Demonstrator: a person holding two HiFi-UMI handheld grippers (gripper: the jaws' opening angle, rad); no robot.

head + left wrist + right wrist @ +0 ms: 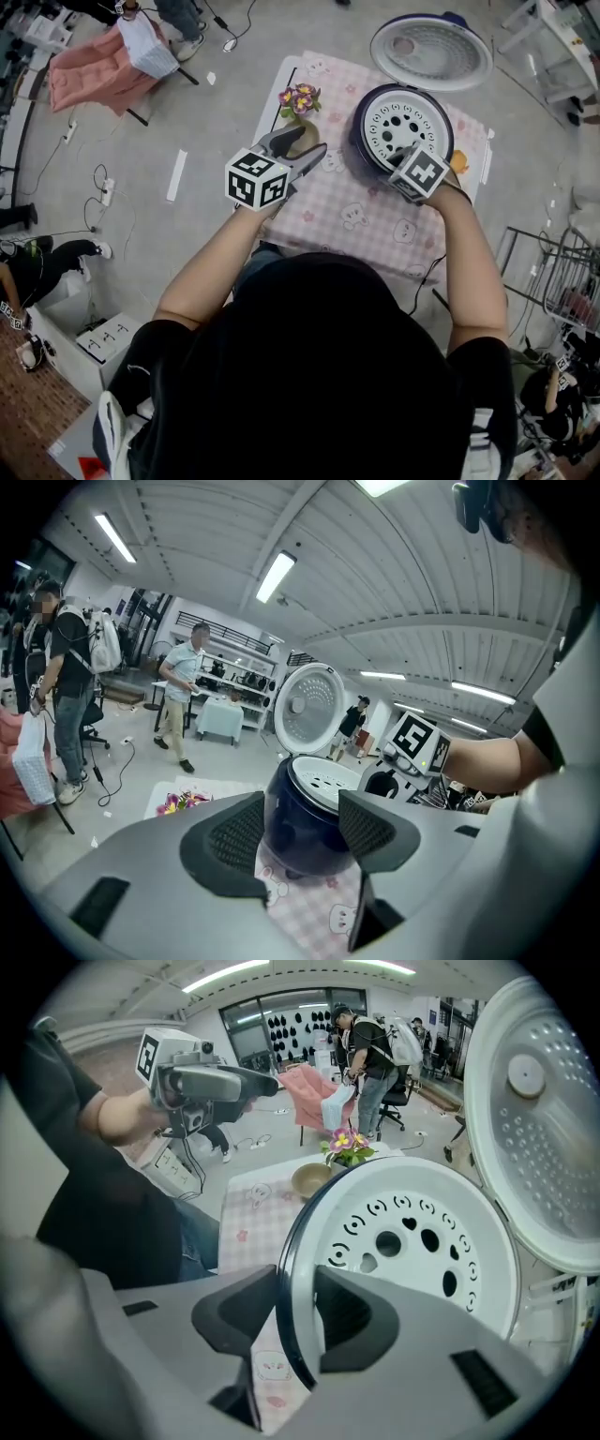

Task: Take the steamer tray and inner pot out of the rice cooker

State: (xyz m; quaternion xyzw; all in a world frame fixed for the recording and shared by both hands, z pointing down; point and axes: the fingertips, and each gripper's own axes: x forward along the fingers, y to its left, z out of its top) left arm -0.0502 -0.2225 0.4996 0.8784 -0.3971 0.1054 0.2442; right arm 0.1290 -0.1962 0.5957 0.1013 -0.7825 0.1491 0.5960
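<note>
Two tongs are hovering over the bench (356,225). The right tongs (298,1321) are clamping the six o'clock rim of the round steamer tray (405,124), which is lying flat, holes up, in the rice cooker (361,142). The cooker's lid (431,52) is standing open at twelve o'clock. At nine o'clock, near the flowers (300,98), the left tongs (300,832) are gaping apart, empty.

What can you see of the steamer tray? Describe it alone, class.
The steamer tray is a round white disc, plastic-looking, pierced with round holes, slots and one heart-shaped hole. It sits level in the top of the dark blue rice cooker, whose lid stands open. The right tool clasps its near rim, one jaw inside, one outside.
</note>
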